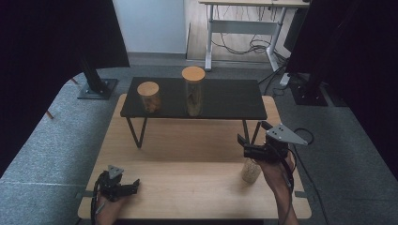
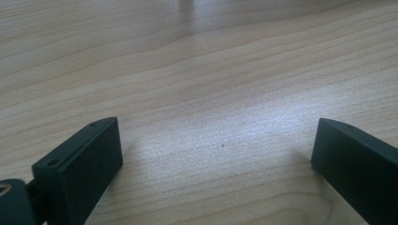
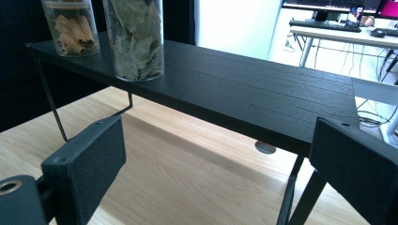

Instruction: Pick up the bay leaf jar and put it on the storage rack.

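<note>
A black low shelf stands on the wooden table. On it are a short jar and a tall jar, both with round wooden lids. In the right gripper view the short jar holds rolled brown sticks and the tall jar holds dried leaves. A third jar with pale contents stands on the table, its top hidden under my right hand. My right gripper hovers above it, open and empty, facing the shelf. My left gripper rests open near the front left edge over bare wood.
The shelf's thin metal legs stand on the table, one close to my right gripper. A desk with cables stands behind, and dark stands flank the table on grey carpet.
</note>
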### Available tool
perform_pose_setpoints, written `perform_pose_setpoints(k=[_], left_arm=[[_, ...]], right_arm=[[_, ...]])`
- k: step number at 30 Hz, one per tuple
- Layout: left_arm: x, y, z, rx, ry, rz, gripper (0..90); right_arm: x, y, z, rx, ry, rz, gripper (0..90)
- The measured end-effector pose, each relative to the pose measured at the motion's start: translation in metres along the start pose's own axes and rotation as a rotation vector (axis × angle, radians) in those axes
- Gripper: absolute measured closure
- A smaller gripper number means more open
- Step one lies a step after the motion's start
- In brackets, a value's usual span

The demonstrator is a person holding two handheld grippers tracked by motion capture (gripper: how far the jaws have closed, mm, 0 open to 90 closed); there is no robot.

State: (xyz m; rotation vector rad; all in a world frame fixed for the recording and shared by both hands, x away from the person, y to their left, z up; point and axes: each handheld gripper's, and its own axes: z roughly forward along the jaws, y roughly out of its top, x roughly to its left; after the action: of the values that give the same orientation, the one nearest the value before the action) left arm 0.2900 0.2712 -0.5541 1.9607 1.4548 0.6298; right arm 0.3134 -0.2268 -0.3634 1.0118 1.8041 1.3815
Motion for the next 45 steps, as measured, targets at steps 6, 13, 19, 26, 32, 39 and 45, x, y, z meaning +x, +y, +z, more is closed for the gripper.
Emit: perform_pose_setpoints(k=[6, 13, 19, 26, 32, 39, 45], left_arm=[[0.0, 0.0, 0.0, -0.003, 0.0, -0.003, 2.1], [0.0, 0.0, 0.0, -0.003, 0.001, -0.004, 2.1], [0.0, 0.0, 0.0, -0.003, 0.001, -0.004, 2.1], [0.0, 0.0, 0.0, 0.002, 0.002, -0.001, 2.1], [0.0, 0.0, 0.0, 0.002, 0.002, -0.001, 2.1], [0.0, 0.0, 0.0, 0.002, 0.003, -0.002, 2.1], [0.0, 0.0, 0.0, 0.001, 0.003, -0.003, 2.1]], right_arm=[[-0.001, -0.003, -0.004, -0.005, -0.009, -0.001, 4.0], [-0.003, -0.009, -0.011, -0.006, -0.02, 0.003, 4.1], [-0.006, -0.015, -0.018, -0.007, -0.043, 0.003, 4.3], [-0.011, -0.023, -0.027, -0.008, -0.067, 0.007, 4.4], [-0.014, -0.03, -0.033, -0.007, -0.09, 0.012, 4.7], [-0.017, -0.038, -0.041, -0.008, -0.123, 0.008, 5.3], [-0.019, -0.044, -0.046, -0.006, -0.142, 0.011, 5.5]])
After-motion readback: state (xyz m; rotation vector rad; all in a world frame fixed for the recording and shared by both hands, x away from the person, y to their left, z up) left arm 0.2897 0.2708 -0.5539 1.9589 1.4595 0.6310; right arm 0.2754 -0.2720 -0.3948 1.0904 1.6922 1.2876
